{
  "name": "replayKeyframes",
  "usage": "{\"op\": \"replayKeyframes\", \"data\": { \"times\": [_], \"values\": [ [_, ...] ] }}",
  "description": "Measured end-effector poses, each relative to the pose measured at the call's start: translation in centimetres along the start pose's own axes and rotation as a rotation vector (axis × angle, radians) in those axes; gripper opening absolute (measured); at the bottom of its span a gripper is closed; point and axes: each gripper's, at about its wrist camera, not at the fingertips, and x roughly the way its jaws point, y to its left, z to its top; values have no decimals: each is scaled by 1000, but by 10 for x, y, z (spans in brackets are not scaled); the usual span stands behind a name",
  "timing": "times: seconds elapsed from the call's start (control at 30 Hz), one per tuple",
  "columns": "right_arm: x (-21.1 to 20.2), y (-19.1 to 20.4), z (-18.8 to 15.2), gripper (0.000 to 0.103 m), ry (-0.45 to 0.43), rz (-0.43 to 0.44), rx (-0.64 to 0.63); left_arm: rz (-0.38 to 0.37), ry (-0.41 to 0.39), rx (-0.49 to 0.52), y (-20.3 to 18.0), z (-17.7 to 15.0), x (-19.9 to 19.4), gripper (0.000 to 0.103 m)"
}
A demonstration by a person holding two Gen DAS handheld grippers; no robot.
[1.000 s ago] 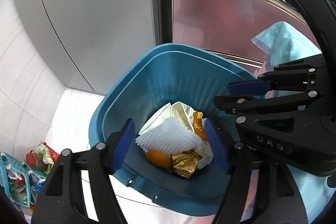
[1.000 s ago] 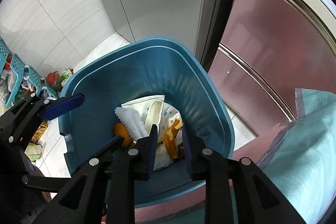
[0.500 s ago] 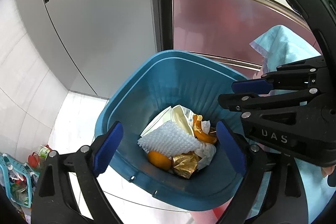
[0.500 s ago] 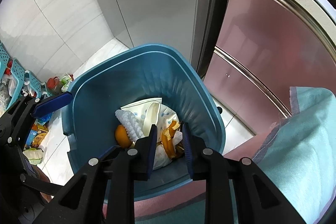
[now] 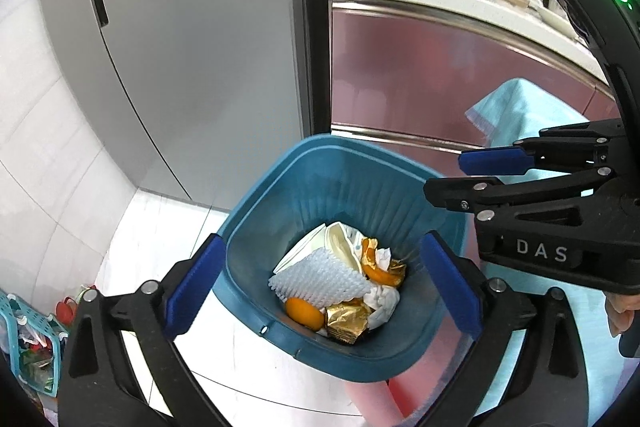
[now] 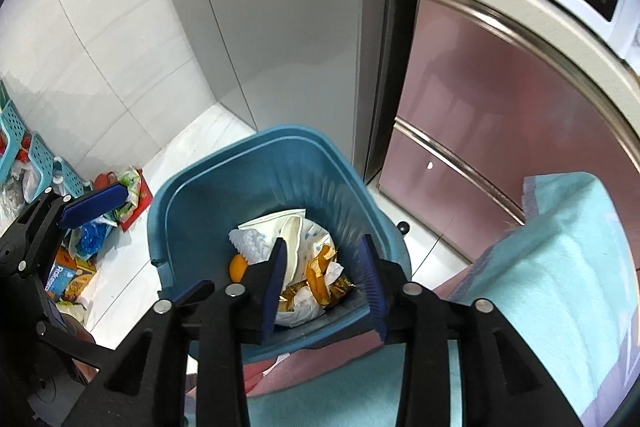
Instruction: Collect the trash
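Trash in blue bin [image 5: 280,211] on floor: foam net [image 5: 320,281], orange [image 5: 303,313], gold wrapper [image 5: 346,319], tissue [image 5: 382,301]. Light, soft, crushable; orange may roll. Pinch net by edge, wrapper by crumpled fold. Left tongs [image 5: 320,291] opening, almost fully spread, empty. Right tongs [image 6: 323,291] opening, empty, above bin.
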Motion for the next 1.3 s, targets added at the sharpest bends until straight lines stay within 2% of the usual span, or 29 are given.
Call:
{"op": "replayKeyframes", "data": {
  "times": [0.37, 0.43, 0.63, 1.0, 1.3],
  "values": [
    [-63, -24, -23, 71, -121, -35, 49, 2, -77, 48, -36, 8, -52, 97],
    [-76, -28, -30, 82, -144, -42, 57, 1, -88, 55, -43, 8, -61, 97],
    [-114, -43, -54, 94, -221, -70, 86, -20, -133, 89, -73, 8, -91, 97],
    [-175, -72, -109, 96, -319, -130, 144, -103, -207, 142, -133, -2, -141, 97],
    [-224, -91, -168, 96, -401, -192, 211, -151, -243, 196, -177, -18, -169, 97]
  ]
}}
